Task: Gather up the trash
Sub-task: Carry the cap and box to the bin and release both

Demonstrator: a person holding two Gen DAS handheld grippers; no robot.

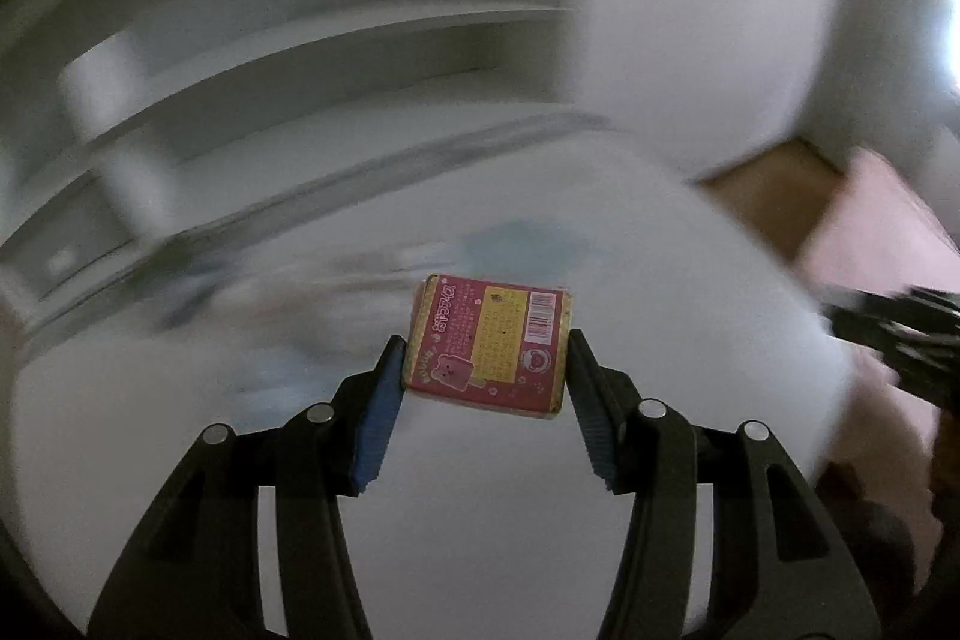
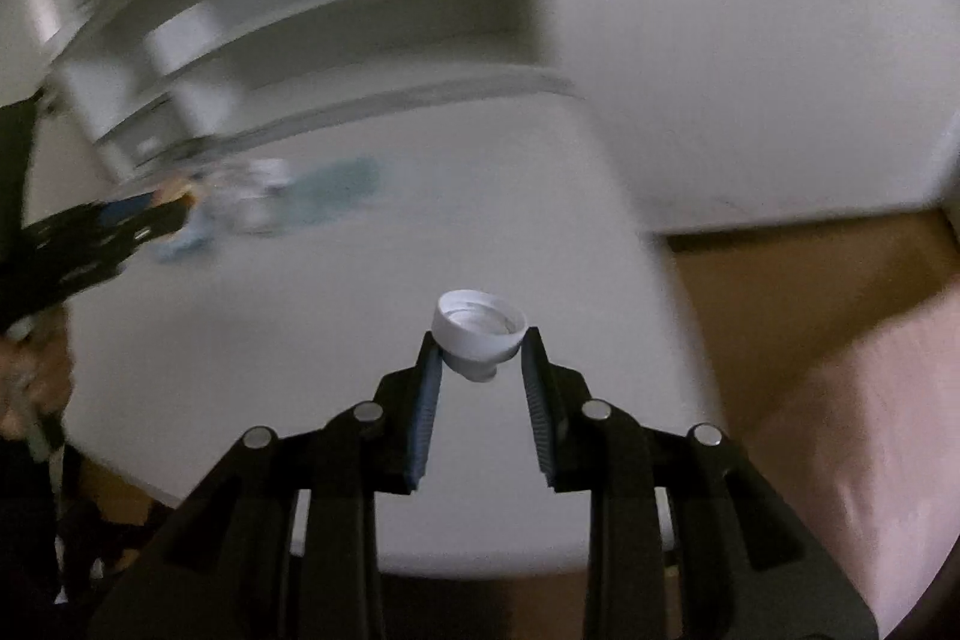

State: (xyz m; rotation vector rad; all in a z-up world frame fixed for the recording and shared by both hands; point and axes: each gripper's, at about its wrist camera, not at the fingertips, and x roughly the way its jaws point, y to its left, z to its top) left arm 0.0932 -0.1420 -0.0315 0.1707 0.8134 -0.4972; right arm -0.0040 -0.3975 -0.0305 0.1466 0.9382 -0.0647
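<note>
The left gripper (image 1: 486,349) pinches a small pink box (image 1: 489,343) between its blue pads (image 1: 381,418), one pad against each side of the box; the printed face with a yellow text panel and a barcode is turned up toward the camera, and the box is held clear above the white table (image 1: 180,430). The right gripper (image 2: 480,349) is pressed in on a small white cup (image 2: 479,334), its rim squashed into an oval between the fingertips and its open mouth facing up and away, also held above the table. Far on the table, toward the left in the right wrist view, lies a blurred cluster of other bits (image 2: 264,202), pale blue and clear, too smeared to name. Behind the table stand white shelves (image 1: 300,10), streaked by blur. To the right, past the table's edge, a brown floor (image 2: 810,292) shows, and nearer on that side a pale pink surface (image 2: 840,460). At the left edge of the right wrist view the other gripper appears as a dark blurred shape.
</note>
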